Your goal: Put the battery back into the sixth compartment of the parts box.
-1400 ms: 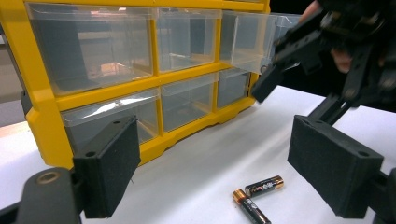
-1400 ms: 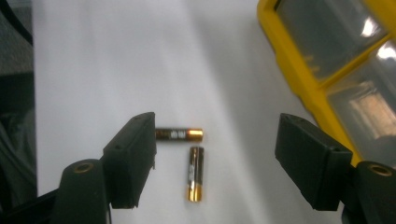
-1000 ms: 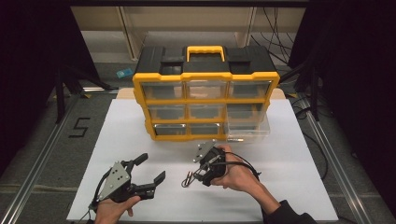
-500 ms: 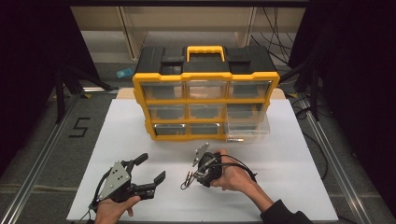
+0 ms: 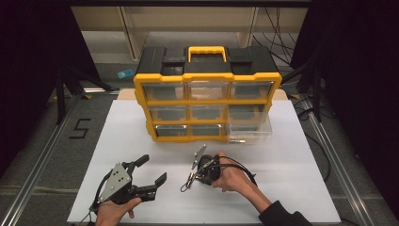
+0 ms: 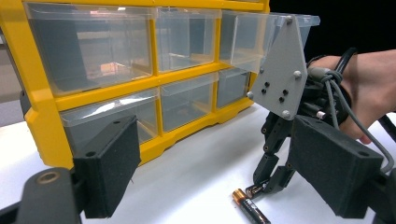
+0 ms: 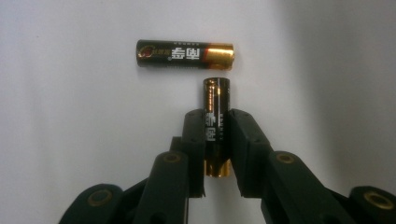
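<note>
My right gripper (image 7: 216, 117) is shut on a black and gold AA battery (image 7: 216, 98), which points forward between its jaws. A second, similar battery (image 7: 185, 54) lies crosswise on the white mat just beyond the held one. In the high view the right gripper (image 5: 189, 180) points down to the mat in front of the organizer (image 5: 207, 94). My left gripper (image 5: 153, 168) rests open at the near left with nothing between its jaws. From the left gripper view (image 6: 222, 172) the lying battery (image 6: 250, 211) sits right beside the right gripper's tips (image 6: 267, 185).
The yellow and black organizer has clear drawers, and its bottom right drawer (image 5: 249, 132) is pulled out. The white mat (image 5: 301, 165) covers the table. Cables trail at the far right, and metal rails run along both sides.
The right gripper has shifted slightly left and nearer to the person, tips low over the mat. The left gripper has stayed put.
</note>
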### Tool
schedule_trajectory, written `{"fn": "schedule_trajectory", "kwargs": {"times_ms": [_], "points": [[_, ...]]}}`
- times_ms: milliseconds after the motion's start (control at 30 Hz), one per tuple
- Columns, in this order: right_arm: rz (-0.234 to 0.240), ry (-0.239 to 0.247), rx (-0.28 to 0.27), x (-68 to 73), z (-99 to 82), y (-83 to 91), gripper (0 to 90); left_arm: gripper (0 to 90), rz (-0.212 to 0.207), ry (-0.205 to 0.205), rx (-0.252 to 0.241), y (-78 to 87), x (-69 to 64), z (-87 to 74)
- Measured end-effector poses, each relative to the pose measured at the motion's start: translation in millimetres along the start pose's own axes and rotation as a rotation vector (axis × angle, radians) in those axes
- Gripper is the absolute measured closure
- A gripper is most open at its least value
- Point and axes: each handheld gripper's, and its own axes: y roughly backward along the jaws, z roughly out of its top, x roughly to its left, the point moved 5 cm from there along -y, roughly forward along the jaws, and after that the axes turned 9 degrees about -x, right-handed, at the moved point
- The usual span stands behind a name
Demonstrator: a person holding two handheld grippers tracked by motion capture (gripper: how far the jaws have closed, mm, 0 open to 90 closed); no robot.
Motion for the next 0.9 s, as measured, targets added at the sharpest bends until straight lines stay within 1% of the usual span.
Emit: {"fn": "schedule_trajectory", "kwargs": {"times_ms": [33, 67, 100, 167, 200, 233, 267, 300, 333, 367, 400, 433, 467, 500, 533, 567, 600, 633, 667, 733, 767, 800, 833, 867, 900], "points": [[-0.008, 0.014, 0.001, -1.2, -0.2, 0.1, 76.6, 16.2, 0.000, -0.001, -0.001, 0.0, 0.1, 0.2], [-0.022, 0.047, 0.012, -3.6, -0.7, 1.0, 76.6, 16.2, 0.001, -0.001, -0.001, 0.0, 0.3, 0.3], [-0.025, 0.037, 0.006, -3.0, -0.4, 1.3, 76.6, 16.3, 0.001, -0.001, -0.001, 0.0, 0.3, 0.3], [-0.028, 0.040, -0.004, -3.5, 0.4, 2.8, 76.7, 16.3, 0.001, 0.001, -0.001, 0.1, 0.2, 0.2], [-0.062, 0.013, -0.016, -2.9, 2.6, 6.3, 76.7, 16.2, 0.002, 0.002, -0.001, 0.0, 0.2, 0.2], [-0.036, -0.004, -0.035, -0.7, 4.4, 9.5, 76.7, 16.3, 0.001, 0.001, -0.001, -0.1, 0.2, 0.2], [-0.059, -0.008, -0.040, -1.5, 5.4, 11.7, 76.7, 16.3, 0.000, -0.001, -0.002, -0.1, 0.1, 0.2], [-0.041, 0.004, -0.051, -1.7, 6.5, 15.4, 76.7, 16.3, -0.001, -0.001, -0.001, 0.0, 0.1, 0.3], [-0.057, 0.002, -0.052, -2.0, 7.2, 18.6, 76.7, 16.2, 0.000, 0.001, -0.002, 0.1, -0.1, 0.3], [-0.057, 0.002, -0.052, -2.0, 7.2, 18.6, 76.7, 16.3, 0.000, 0.001, -0.002, 0.1, -0.1, 0.3], [-0.064, 0.015, -0.076, -2.2, 10.2, 26.6, 76.7, 16.3, 0.001, 0.003, -0.003, 0.2, -0.2, 0.5], [-0.064, 0.015, -0.076, -2.2, 10.2, 26.6, 76.7, 16.3, 0.001, 0.003, -0.003, 0.2, -0.2, 0.5], [-0.074, 0.017, -0.101, -1.1, 14.0, 36.2, 76.7, 16.3, 0.001, 0.003, -0.002, 0.2, -0.2, 0.5], [-0.068, 0.019, -0.117, -0.7, 15.8, 40.0, 76.7, 16.3, 0.001, 0.003, -0.001, 0.2, -0.2, 0.4], [-0.068, 0.019, -0.117, -0.7, 15.8, 40.0, 76.7, 16.3, 0.001, 0.003, -0.001, 0.2, -0.2, 0.4], [-0.110, 0.033, -0.167, -1.2, 21.9, 52.7, 76.7, 16.3, -0.001, -0.001, -0.002, 0.0, 0.0, 0.5], [-0.110, 0.033, -0.167, -1.2, 21.9, 52.7, 76.7, 16.3, -0.001, -0.001, -0.002, 0.0, -0.2, 0.5], [-0.121, 0.042, -0.185, -1.5, 24.3, 59.1, 76.7, 16.3, -0.001, -0.001, -0.002, 0.1, -0.2, 0.5], [-0.152, 0.060, -0.228, -2.3, 28.9, 70.6, 76.7, 16.3, -0.001, -0.002, -0.002, 0.0, 0.0, 0.5], [-0.154, 0.063, -0.253, -1.1, 31.6, 81.5, 76.7, 16.3, -0.001, -0.001, -0.002, 0.0, -0.1, 0.4], [-0.154, 0.063, -0.253, -1.1, 31.6, 81.5, 76.7, 16.3, -0.001, -0.001, -0.002, 0.0, -0.1, 0.4], [-0.165, 0.061, -0.284, -0.6, 34.7, 93.0, 76.7, 16.3, 0.003, 0.004, 0.003, 0.4, -0.6, 0.2], [-0.165, 0.061, -0.284, -0.6, 34.7, 93.0, 76.7, 16.3, 0.003, 0.004, 0.003, 0.4, -0.6, 0.2], [-0.186, 0.063, -0.309, -1.0, 37.0, 102.1, 76.7, 16.3, -0.002, -0.003, -0.003, -0.2, 0.0, 0.5], [-0.186, 0.063, -0.309, -1.0, 37.0, 102.1, 76.7, 16.3, -0.002, -0.003, -0.003, -0.2, 0.0, 0.5]]}}
